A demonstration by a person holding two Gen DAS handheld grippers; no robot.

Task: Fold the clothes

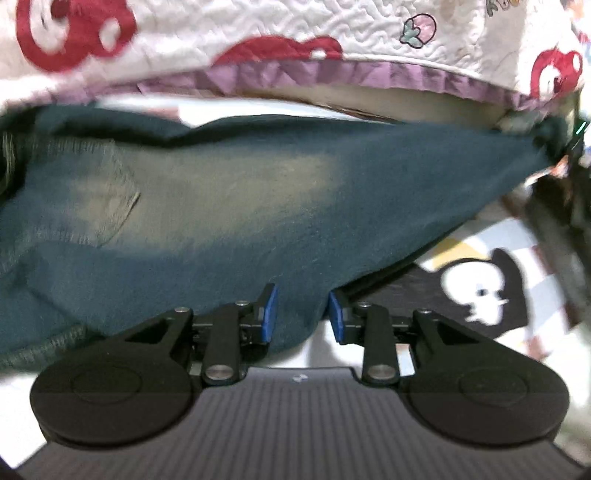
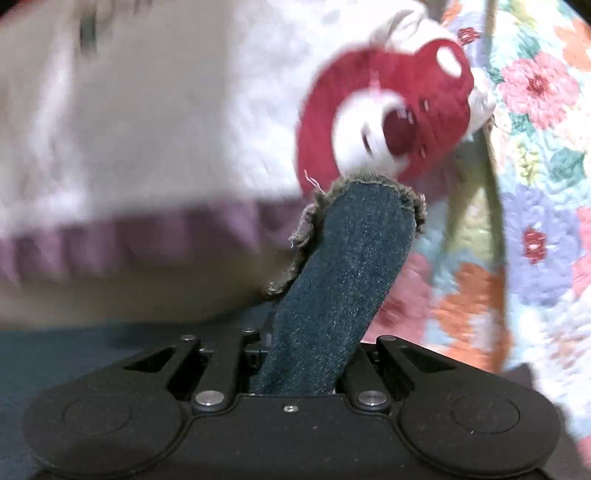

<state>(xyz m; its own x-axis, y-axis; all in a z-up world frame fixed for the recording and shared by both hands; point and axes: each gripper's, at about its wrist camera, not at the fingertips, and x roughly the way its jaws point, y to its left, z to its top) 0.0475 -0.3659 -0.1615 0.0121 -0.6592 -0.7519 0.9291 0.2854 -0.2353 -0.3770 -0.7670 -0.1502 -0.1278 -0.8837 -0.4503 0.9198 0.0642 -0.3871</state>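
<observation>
A home bedroom, judging by the floral quilt [image 2: 535,229] and cartoon-print bedding [image 1: 369,33].

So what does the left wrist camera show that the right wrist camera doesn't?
Only the left wrist view shows the faded back pocket on the dark blue denim jeans, a black skull-print cloth, and the left gripper with denim between its blue pads.

Only the right wrist view shows the frayed denim hem and a floral patchwork quilt.

Both show the jeans and the white quilted blanket with red patches.
</observation>
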